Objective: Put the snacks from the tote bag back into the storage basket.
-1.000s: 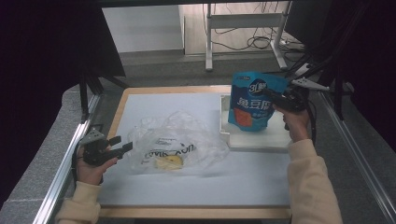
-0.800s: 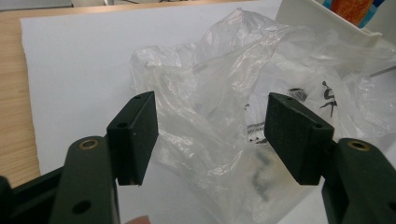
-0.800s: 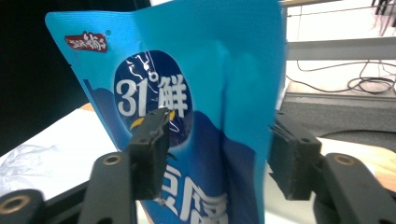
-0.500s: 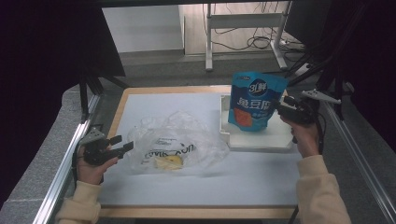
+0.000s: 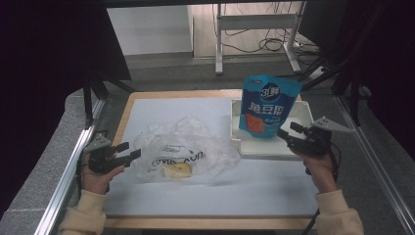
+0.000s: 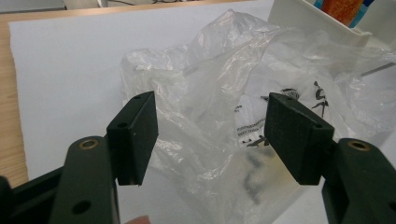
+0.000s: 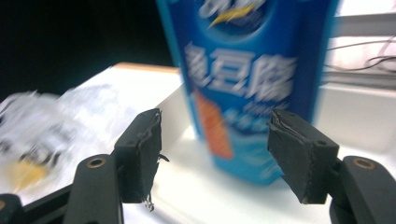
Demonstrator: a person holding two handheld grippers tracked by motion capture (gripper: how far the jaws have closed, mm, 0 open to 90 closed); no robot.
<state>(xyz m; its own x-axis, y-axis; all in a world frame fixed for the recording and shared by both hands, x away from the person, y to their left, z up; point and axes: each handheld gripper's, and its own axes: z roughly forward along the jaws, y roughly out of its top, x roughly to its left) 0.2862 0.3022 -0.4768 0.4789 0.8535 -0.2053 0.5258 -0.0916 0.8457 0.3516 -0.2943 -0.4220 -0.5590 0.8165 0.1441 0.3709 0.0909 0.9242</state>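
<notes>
The blue pouch now stands upright on its own in the white tray, no longer held up as it was a second ago. The right gripper has drawn back toward the person, its jaws just opened wide and empty. The left gripper waits, jaws wide and holding nothing, at the clear plastic bag.

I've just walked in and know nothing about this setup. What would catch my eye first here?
Probably the bright blue pouch, standing upright in a white tray on the table's right side. The right gripper sits just in front of it, jaws open and apart from it. On the left lies a crumpled clear plastic bag with something yellow inside, and the left gripper, also open, points at its edge.
</notes>
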